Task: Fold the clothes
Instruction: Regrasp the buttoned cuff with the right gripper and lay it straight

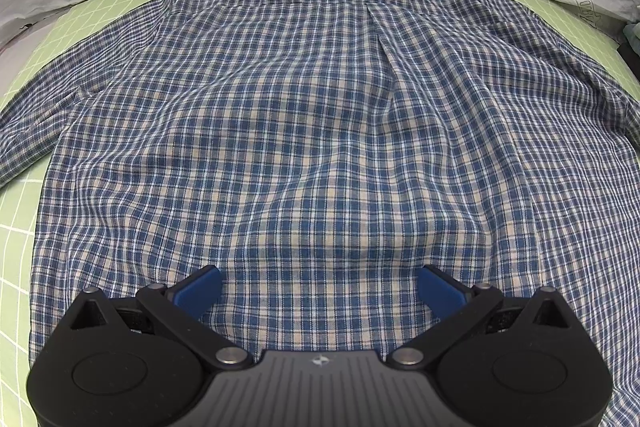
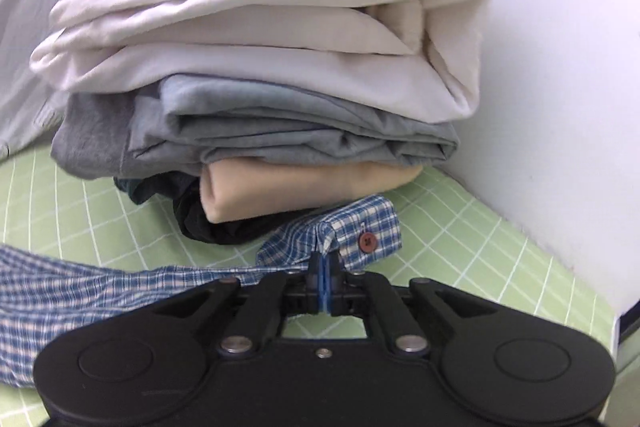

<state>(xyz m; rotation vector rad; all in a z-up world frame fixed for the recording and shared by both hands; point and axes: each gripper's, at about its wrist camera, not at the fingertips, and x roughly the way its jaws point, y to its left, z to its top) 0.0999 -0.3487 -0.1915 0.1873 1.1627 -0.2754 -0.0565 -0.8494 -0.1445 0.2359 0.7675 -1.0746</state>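
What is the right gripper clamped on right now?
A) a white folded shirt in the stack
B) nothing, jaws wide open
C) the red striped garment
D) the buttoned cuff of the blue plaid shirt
D: in the right wrist view the right gripper has its jaws shut on the plaid cuff with the brown button, in front of the stack of folded clothes.

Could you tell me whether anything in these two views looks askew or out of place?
Mostly the stack of folded clothes: its layers overhang unevenly. The plaid shirt lies back up on the green grid mat, wrinkled, while the right gripper pinches its buttoned cuff beside the stack. The left gripper is open above the hem.
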